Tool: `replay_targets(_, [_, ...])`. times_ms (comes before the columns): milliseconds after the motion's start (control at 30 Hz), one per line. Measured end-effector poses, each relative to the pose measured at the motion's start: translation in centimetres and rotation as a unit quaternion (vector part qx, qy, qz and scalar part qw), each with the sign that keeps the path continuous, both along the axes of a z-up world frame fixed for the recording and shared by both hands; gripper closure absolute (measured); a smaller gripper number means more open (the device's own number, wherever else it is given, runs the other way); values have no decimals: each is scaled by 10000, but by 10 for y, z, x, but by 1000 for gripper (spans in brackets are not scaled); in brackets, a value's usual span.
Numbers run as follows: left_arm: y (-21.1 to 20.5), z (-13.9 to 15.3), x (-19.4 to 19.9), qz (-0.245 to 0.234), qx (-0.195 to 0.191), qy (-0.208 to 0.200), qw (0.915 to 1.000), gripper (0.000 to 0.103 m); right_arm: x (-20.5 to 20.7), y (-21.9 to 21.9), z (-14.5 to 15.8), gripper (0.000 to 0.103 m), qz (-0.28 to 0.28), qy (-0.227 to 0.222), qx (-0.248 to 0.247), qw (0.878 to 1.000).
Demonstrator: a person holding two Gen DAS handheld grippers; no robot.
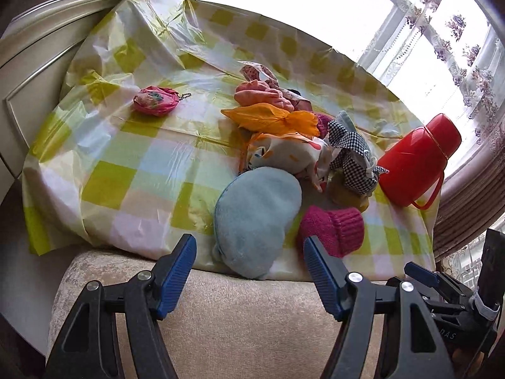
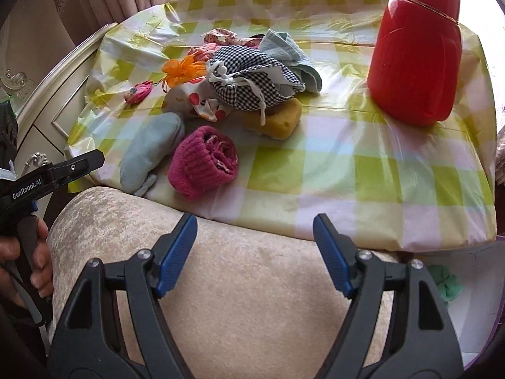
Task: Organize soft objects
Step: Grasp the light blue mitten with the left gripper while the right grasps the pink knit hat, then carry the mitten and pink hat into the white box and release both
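Pile of soft fabric items (image 1: 293, 132) mid-table on green-checked plastic cloth (image 1: 132, 173) — light blue plush pouch (image 1: 252, 218) and magenta knit roll (image 2: 205, 161) nearest front edge. Red plastic flask (image 2: 416, 57) well right. Left gripper (image 1: 249, 252), right gripper (image 2: 254, 233) — both spread apart, empty, over beige cushion (image 2: 252, 284).

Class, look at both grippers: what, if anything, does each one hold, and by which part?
Nothing is held: the left gripper and right gripper are both open and empty.
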State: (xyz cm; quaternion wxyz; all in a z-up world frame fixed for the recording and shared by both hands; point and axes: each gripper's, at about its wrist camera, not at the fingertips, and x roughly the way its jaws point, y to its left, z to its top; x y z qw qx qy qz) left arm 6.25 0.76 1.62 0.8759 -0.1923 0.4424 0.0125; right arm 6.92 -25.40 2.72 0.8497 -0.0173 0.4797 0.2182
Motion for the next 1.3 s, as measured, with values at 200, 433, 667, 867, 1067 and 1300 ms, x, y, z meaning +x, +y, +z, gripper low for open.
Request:
replay_targets(200, [0,-15,21,-285,-126,300,9991,31,12,34,-5,25,378,-43,-229,9990])
replay_targets(433, [-1,-29,46,-378,-27,602,9975,26,25,70,-13,25,703,-147,-514,9961])
replay_targets(667, [-6,-42,64,-524,80,807,9953,26,40,97,-25,25,829,-302,-826,9927])
replay_targets(867, [-13,-49,70,-625,308,872,9938,51,50,108,-41,36,875,-187,-951,9914])
replay_targets(1067, [-13,-47,63,-561,246,652,9960,59,46,102,-39,57,817,-296,-783,9931])
replay_targets(1300, [-17,-34,52,-509,417,410,9970,60,39,87,-30,62,720,-396,-625,9947])
